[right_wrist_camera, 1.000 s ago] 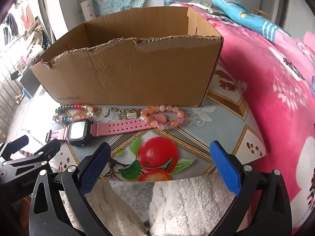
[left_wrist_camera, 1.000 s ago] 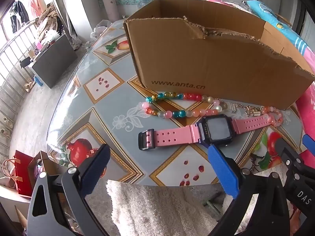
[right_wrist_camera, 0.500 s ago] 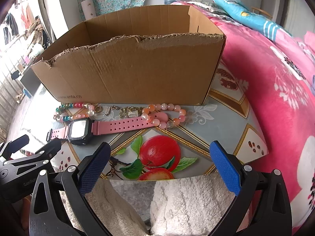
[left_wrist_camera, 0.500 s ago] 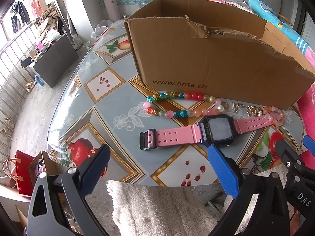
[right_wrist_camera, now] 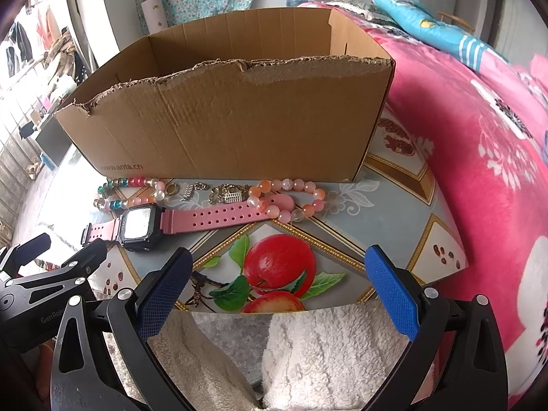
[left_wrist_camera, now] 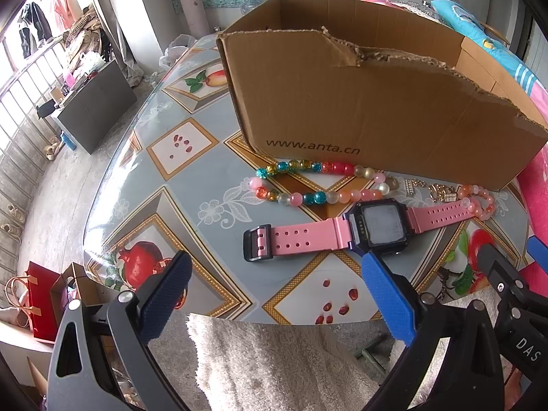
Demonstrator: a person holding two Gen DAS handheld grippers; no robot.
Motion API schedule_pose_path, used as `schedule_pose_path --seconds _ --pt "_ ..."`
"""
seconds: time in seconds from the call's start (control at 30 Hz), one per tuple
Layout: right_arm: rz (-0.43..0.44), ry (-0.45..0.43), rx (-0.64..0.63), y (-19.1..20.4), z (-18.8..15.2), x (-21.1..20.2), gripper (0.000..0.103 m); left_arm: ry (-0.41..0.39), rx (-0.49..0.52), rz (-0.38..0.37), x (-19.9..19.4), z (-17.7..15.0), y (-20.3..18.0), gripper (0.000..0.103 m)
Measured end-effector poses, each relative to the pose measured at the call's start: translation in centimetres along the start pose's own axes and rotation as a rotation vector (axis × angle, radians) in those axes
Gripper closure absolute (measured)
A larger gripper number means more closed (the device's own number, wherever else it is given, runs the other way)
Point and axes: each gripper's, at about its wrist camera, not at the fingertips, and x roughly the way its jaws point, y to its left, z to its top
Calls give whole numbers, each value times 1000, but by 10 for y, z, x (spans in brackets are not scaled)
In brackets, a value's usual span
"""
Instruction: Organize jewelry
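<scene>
Pink watch [left_wrist_camera: 328, 231] flat on table [left_wrist_camera: 191, 178], left gripper [left_wrist_camera: 274, 294] jaws apart

Jewelry count on the table [left_wrist_camera: 178, 185]

One cardboard box [left_wrist_camera: 359, 102], one pink watch [left_wrist_camera: 342, 229], two bead bracelets — a multicoloured one [left_wrist_camera: 308, 181] and a peach one [right_wrist_camera: 291, 198] — plus a few small gold pieces [right_wrist_camera: 226, 193], too small to count.

A: What do the grippers look like?
B: The left gripper [left_wrist_camera: 274, 294] and right gripper [right_wrist_camera: 279, 286] both have black frames with silver screws and blue textured pads [right_wrist_camera: 390, 291].
A: Any markings?
B: White letters "DAS" on one frame, "GenRo" on the other. The person wears fluffy white trousers [right_wrist_camera: 308, 352].
</scene>
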Motion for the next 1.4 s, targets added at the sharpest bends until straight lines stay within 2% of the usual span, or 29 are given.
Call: schedule_pose_path --seconds 1.2,1.4 --pt "4 -10 -6 -1 0 -5 7 -14 -2 22 -6 -3 5 6" --pt "22 -39 -29 3 -3 -11 7 -16 19 14 -4 -5 6 6"
